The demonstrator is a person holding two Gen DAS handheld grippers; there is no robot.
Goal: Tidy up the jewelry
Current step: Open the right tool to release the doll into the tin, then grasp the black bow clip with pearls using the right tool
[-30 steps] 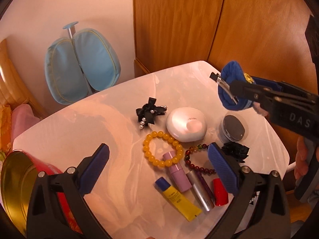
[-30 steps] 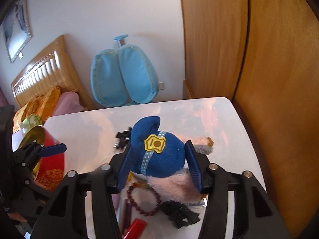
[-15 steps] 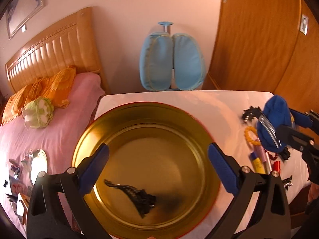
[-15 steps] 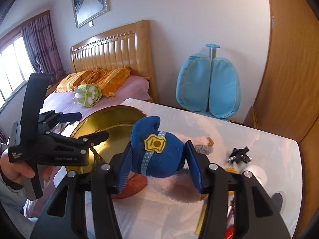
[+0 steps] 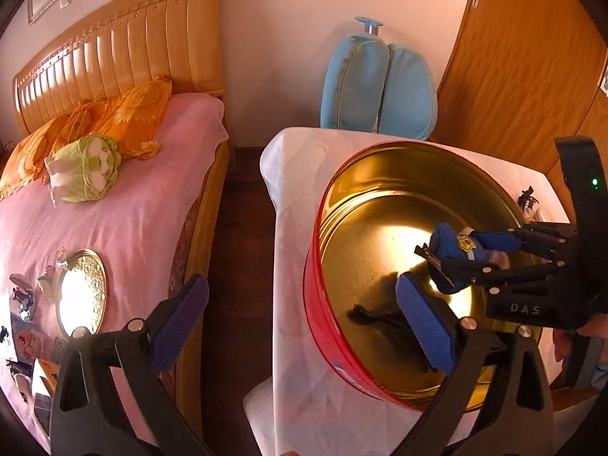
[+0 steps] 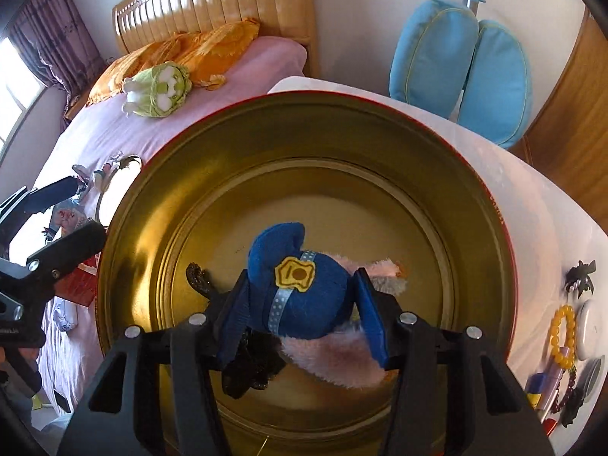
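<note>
A round tin [image 5: 315, 266] with a red outside and a gold inside [image 6: 152, 174] stands on the white table. A black hair piece [image 5: 376, 315] [image 6: 197, 277] lies on its floor. My right gripper [image 6: 302, 304] [image 5: 448, 262] reaches into the tin with a plush hair clip [image 6: 300, 292] [image 5: 456, 254], blue cap and pink fur, between its pads. Its jaws are opening; the right pad stands a little off the cap. My left gripper [image 5: 300, 283] [image 6: 72, 216] is open and empty, at the tin's left edge.
On the table right of the tin lie a yellow bead bracelet [image 6: 562, 334], a white compact [image 6: 589, 326], a black pearl bow [image 6: 581, 277], a dark bead bracelet [image 6: 566, 391] and tubes. A pink bed [image 5: 114, 228] carries a gold lid [image 5: 81, 292]. A blue padded chair back [image 5: 380, 87] stands behind the table.
Both grippers swung left from the table's jewelry to the tin. The right one lowered the plush clip into the tin and its pads spread slightly.
</note>
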